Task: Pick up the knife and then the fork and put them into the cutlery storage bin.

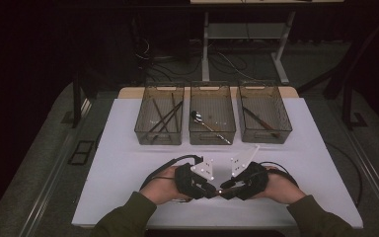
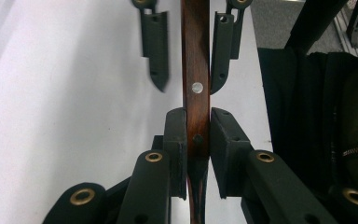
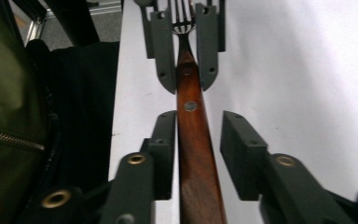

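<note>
So both grippers meet nose to nose near the front edge of the white table (image 1: 128, 128), with a wooden-handled fork (image 2: 196, 93) running between them. The left gripper (image 1: 208, 190) has its jaws pinched right onto the handle, pads tight against the wood just past a dark rivet. The right gripper (image 1: 225, 189) sits around the same handle from the other end: one pad is against the wood, the other stands a bit off it, so that one isn't clamping. In the right gripper view you can see the handle (image 3: 193, 140) narrow down to the metal tines (image 3: 181, 18) up between the left gripper's jaws. Further back on the table sit three mesh bins in a row: left bin (image 1: 138, 129) with long sticks, middle bin (image 1: 194, 133) with a ladle, right bin (image 1: 285, 129) with another long utensil.
</note>
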Tool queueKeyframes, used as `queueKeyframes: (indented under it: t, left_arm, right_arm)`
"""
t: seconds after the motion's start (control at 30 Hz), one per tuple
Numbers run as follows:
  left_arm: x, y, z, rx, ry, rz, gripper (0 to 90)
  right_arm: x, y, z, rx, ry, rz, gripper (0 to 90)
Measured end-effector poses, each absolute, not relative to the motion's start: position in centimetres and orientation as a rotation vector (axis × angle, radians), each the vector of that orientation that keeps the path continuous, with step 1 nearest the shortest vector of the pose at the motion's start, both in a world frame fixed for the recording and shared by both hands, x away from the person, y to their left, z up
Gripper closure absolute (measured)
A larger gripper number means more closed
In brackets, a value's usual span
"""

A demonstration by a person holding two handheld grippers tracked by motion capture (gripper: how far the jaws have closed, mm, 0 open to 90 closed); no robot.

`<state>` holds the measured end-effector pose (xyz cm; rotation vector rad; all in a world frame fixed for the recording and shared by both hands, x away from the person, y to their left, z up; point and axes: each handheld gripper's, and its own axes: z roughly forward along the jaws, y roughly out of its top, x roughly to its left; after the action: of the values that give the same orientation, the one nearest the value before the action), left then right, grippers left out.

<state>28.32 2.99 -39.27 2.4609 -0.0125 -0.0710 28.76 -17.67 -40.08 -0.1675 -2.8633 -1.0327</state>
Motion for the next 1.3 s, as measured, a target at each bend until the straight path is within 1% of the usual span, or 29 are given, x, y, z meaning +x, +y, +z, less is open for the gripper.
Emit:
queueKeyframes:
  t: [0.1, 0.17, 0.37, 0.53, 0.57, 0.63, 0.7, 0.87, 0.9, 1.03, 1.1, 1.3]
  left_arm:
    - [28.2, 3.0, -39.2, 2.455, -0.013, -0.081, 77.1]
    - [28.2, 3.0, -39.2, 2.457, -0.029, -0.08, 77.0]
    - [28.2, 2.9, -39.4, 2.457, -0.043, -0.093, 76.8]
    - [28.3, 3.3, -39.6, 2.416, -0.016, -0.091, 75.6]
    - [28.4, 3.5, -39.7, 2.404, 0.003, -0.082, 71.7]
    - [28.5, 3.9, -39.6, 2.394, 0.031, -0.106, 69.1]
    - [28.6, 4.3, -39.6, 2.37, 0.055, -0.086, 62.9]
    - [28.9, 6.4, -39.1, 2.266, 0.151, -0.055, 54.7]
    - [28.8, 7.0, -39.0, 2.232, 0.196, -0.052, 52.3]
    - [28.8, 9.6, -39.1, 2.143, 0.297, 0.027, 45.6]
    - [28.7, 10.8, -39.4, 2.119, 0.333, 0.077, 38.0]
    - [28.5, 13.4, -40.9, 2.073, 0.514, 0.144, 23.9]
  right_arm:
    - [28.8, -17.6, -40.1, -0.125, -2.861, -1.042, 73.0]
    - [28.5, -17.5, -40.0, -0.131, -2.854, -1.028, 74.1]
    - [28.5, -17.4, -40.2, -0.106, -2.854, -1.02, 75.1]
    - [28.5, -17.7, -40.0, -0.155, -2.83, -1.051, 75.2]
    - [28.6, -17.8, -40.0, -0.161, -2.834, -1.059, 75.3]
    - [28.7, -18.1, -40.0, -0.195, -2.836, -1.06, 75.3]
    - [28.9, -18.4, -40.1, -0.198, -2.84, -1.077, 75.3]
    - [29.0, -19.3, -39.4, -0.254, -2.835, -1.129, 75.3]
    - [29.0, -19.5, -39.3, -0.259, -2.838, -1.139, 75.3]
    - [29.3, -20.4, -38.9, -0.316, -2.853, -1.172, 75.3]
    - [29.4, -20.9, -38.8, -0.359, -2.856, -1.185, 75.3]
    - [29.8, -22.1, -38.4, -0.51, -2.842, -1.225, 75.3]
